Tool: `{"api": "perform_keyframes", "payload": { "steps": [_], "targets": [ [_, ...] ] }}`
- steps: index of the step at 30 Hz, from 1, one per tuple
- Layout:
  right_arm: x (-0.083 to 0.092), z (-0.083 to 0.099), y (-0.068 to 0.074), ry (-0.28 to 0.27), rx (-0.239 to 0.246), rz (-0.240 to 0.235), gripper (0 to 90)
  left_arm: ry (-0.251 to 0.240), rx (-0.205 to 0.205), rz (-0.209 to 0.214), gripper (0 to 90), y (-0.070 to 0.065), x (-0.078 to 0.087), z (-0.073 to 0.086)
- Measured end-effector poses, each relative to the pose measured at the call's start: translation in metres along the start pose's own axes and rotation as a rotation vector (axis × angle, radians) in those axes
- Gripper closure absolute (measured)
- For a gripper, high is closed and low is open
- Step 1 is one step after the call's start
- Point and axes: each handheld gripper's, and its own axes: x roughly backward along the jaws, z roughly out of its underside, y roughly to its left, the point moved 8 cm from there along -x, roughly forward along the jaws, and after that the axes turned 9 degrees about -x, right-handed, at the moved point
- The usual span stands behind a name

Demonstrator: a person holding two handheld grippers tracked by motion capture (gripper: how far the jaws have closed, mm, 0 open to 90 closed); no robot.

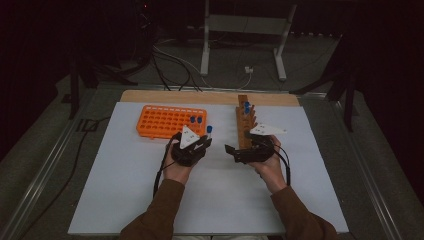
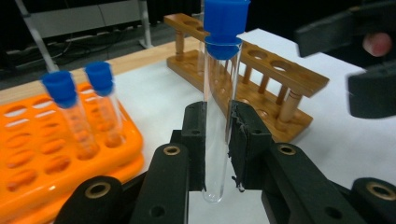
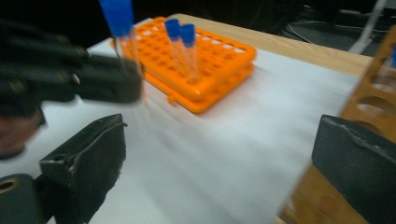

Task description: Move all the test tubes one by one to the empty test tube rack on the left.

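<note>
One clear test tube (image 2: 218,116) stands upright in your left hand-held gripper (image 2: 217,140), pinched at mid-length, blue cap up, above the tabletop (image 1: 225,190) between the orange rack (image 1: 165,121) and the wooden rack (image 1: 244,127). Your right hand-held gripper (image 3: 219,163) is spread wide, holding nothing.

You see a white mat (image 1: 150,200) on a wooden table (image 1: 210,96). Far behind stand a grey metal frame (image 1: 245,30) and floor cables (image 1: 175,65).
</note>
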Motion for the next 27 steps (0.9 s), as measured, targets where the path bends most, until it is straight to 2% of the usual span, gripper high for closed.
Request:
{"api": "perform_keyframes", "payload": {
  "steps": [7,10,15,18,27],
  "targets": [
    [0.018,0.004,-0.020,-0.011,0.009,0.041,0.0,-0.019,0.033,-0.046,77.9,0.023,0.004,-0.007],
    [0.027,0.004,-0.026,-0.036,-0.004,0.047,0.0,-0.030,0.037,-0.069,77.9,0.032,0.006,-0.012],
    [0.036,0.006,-0.030,-0.068,-0.019,0.038,0.0,-0.040,0.049,-0.109,77.9,0.047,0.007,-0.017],
    [0.037,0.009,-0.033,-0.059,-0.007,0.054,0.0,-0.041,0.054,-0.128,77.9,0.056,0.008,-0.017],
    [0.038,0.007,-0.033,-0.084,-0.019,0.042,0.0,-0.026,0.114,-0.195,77.9,0.081,-0.003,-0.006]
  ]
}}
